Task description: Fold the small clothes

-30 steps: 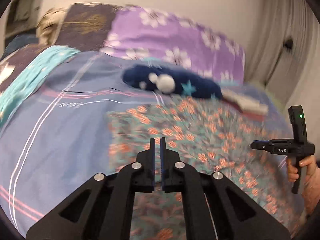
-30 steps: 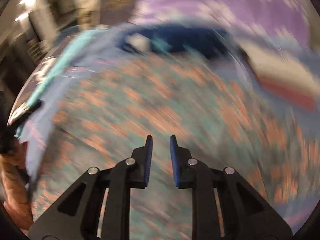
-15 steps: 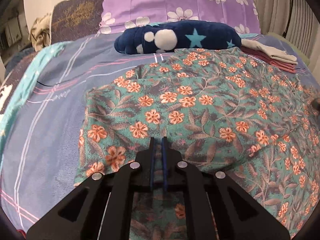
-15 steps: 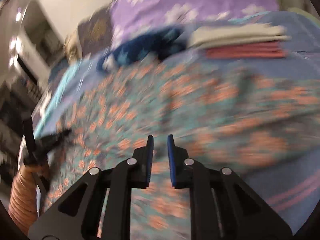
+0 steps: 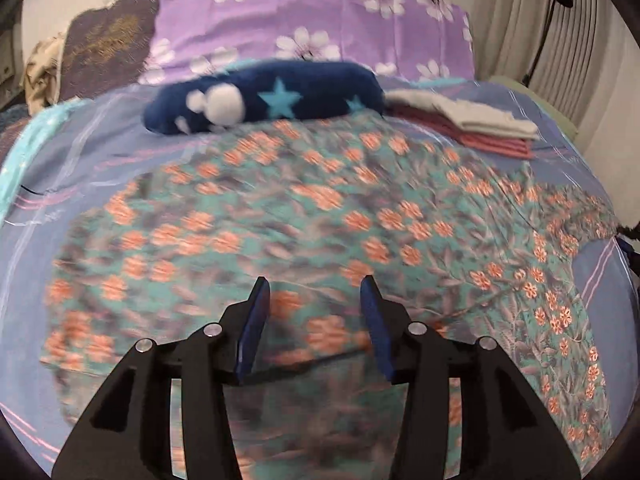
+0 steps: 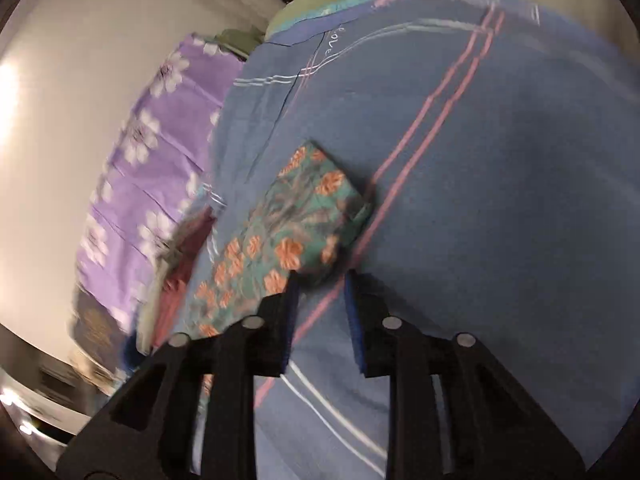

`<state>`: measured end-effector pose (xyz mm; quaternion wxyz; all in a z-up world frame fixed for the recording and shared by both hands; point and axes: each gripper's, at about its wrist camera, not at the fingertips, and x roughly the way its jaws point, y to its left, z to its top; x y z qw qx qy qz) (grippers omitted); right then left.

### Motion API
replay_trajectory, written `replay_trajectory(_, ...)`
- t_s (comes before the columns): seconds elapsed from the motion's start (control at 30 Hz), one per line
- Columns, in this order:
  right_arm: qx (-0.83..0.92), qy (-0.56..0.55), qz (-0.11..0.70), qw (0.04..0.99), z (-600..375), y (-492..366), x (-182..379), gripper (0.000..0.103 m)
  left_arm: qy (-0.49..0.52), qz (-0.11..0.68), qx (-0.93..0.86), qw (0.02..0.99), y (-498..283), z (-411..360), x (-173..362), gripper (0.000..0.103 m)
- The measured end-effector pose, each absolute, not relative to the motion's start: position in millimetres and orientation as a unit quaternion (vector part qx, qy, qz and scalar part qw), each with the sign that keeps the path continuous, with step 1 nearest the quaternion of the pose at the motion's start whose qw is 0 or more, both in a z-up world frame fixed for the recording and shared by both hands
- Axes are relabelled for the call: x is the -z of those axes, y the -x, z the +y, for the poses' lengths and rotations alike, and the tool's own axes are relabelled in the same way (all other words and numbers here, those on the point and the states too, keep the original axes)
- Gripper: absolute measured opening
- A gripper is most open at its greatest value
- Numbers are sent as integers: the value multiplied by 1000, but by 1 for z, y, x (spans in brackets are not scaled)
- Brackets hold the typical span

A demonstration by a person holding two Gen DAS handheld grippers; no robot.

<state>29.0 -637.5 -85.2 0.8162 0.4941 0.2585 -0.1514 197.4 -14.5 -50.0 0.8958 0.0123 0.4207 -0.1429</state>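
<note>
A teal garment with orange flowers (image 5: 328,216) lies spread over the blue striped bedsheet (image 5: 100,168). My left gripper (image 5: 316,292) hovers low over its near part, jaws opening, with nothing pinched between the blue pads. In the right wrist view the picture is rolled sideways. There, one corner of the same floral garment (image 6: 292,224) lies on the bedsheet (image 6: 500,200). My right gripper (image 6: 320,280) sits just short of that corner, jaws opening, with only sheet showing in the gap.
A dark blue star-patterned plush (image 5: 264,98) lies beyond the garment, in front of a purple flowered pillow (image 5: 312,24). Folded clothes, grey on red (image 5: 480,124), are stacked at the far right. A curtain (image 5: 520,12) hangs right of the bed.
The left jaws, shut half a second ago, now stand apart over the garment. The right gripper swung to the garment's far corner, rolled sideways, and its jaws widened.
</note>
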Motion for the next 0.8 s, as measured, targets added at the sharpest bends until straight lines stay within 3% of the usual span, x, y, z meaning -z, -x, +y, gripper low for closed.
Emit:
replay_trajectory(0.07, 141, -507, 246, 814, -643, -36, 87, 38, -23, 430, 140, 892, -200, -23, 60, 51)
replay_trajectory(0.13, 143, -509, 245, 813, -646, -46, 84, 36, -30, 431, 139, 891, -200, -26, 62, 53)
replay_trajectory(0.2, 145, -506, 255, 811, -648, -55, 82, 6, -24, 430, 142, 891, -200, -24, 64, 53)
replay_trajectory(0.37, 112, -478, 227, 841, -603, -79, 39, 6, -7, 430, 149, 891, -201, -20, 67, 54)
replay_trajectory(0.6, -163, -334, 242, 896, -388, -133, -39, 6, 3, 426, 158, 891, -199, -18, 66, 57)
replay_trajectory(0.8, -285, -222, 358, 861, -231, -157, 10, 6, 62, 419, 176, 888, -193, 1, 63, 54)
